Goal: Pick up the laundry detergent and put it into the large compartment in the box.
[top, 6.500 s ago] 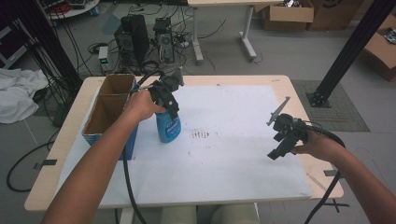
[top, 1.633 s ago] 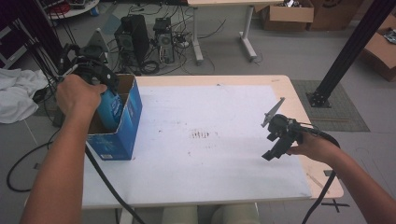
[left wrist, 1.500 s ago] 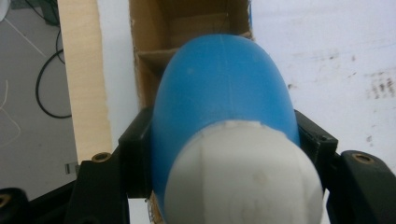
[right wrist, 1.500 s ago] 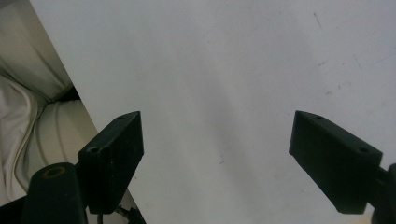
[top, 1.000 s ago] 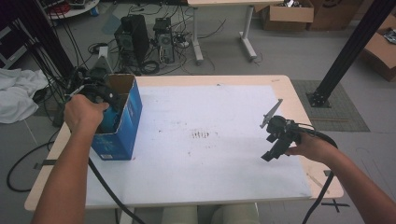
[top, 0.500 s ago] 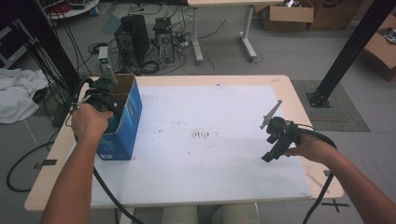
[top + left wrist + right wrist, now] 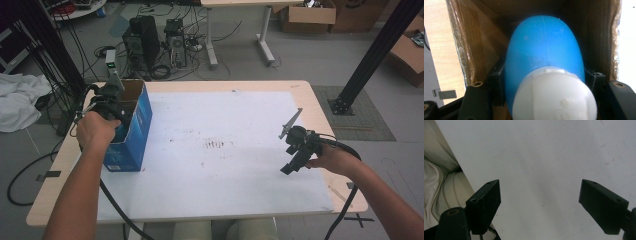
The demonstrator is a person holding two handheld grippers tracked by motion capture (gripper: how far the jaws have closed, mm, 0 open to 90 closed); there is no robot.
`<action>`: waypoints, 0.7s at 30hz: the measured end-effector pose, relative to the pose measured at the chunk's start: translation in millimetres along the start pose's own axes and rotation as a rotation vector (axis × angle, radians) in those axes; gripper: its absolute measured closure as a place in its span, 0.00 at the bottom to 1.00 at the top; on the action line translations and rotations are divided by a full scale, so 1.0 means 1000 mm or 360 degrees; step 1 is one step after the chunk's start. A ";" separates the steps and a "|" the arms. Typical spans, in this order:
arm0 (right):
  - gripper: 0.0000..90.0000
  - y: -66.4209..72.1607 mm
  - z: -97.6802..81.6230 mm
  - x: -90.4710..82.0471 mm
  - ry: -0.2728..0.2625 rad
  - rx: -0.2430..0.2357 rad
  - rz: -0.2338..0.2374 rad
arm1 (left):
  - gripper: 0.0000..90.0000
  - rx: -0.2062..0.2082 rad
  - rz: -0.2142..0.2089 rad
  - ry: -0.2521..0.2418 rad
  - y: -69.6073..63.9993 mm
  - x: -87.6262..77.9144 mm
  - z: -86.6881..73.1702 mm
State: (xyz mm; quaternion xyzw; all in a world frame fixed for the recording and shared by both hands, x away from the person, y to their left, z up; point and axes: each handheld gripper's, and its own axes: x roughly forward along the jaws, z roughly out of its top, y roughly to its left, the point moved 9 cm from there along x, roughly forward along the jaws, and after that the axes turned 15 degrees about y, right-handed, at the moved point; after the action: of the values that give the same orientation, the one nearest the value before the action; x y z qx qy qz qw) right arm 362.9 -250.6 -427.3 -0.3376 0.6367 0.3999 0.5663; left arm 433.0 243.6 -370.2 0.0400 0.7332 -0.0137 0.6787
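I've got the blue box standing at the far left of the surface, open top up, its left wall close to the surface's left edge, so there's little room on that side. To its right the white sheet runs wide and bare across the middle, plenty of space to move through, with only a small dark smudge near the centre. My left hand-held gripper sits at the box's open top, and in the left gripper view I see it clamped on the blue bottle, one black jaw on each flank of the body just behind the white cap. The bottle's long axis runs straight away from that camera, cap end toward me, rounded blue end pointing into the brown cardboard interior of the box. The bottle looks smooth and glossy, bright blue, with a faint seam line down its middle, and the cap is ridged white plastic. Over at the right, my right hand-held gripper hovers above the sheet near the surface's right edge, well apart from the box. In the right gripper view its jaws stand wide apart with nothing between them, plain white sheet below and the sheet's edge off to the left.
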 end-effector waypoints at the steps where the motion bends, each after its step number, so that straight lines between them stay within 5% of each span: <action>1: 0.20 0.000 0.000 0.000 -0.0003 -0.0005 -0.0003 | 0.42 -0.0003 -0.0002 0.0006 0.000 0.000 0.000; 21: 0.20 0.004 0.001 0.001 0.0020 -0.0022 -0.0015 | 0.38 -0.0028 -0.0047 -0.0045 0.002 -0.008 -0.003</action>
State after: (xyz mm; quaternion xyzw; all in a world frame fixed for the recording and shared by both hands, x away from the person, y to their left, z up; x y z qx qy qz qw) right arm 359.9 -247.5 -427.6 -0.3471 0.6357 0.3996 0.5619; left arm 431.3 245.8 -361.6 0.0232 0.7240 -0.0179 0.6891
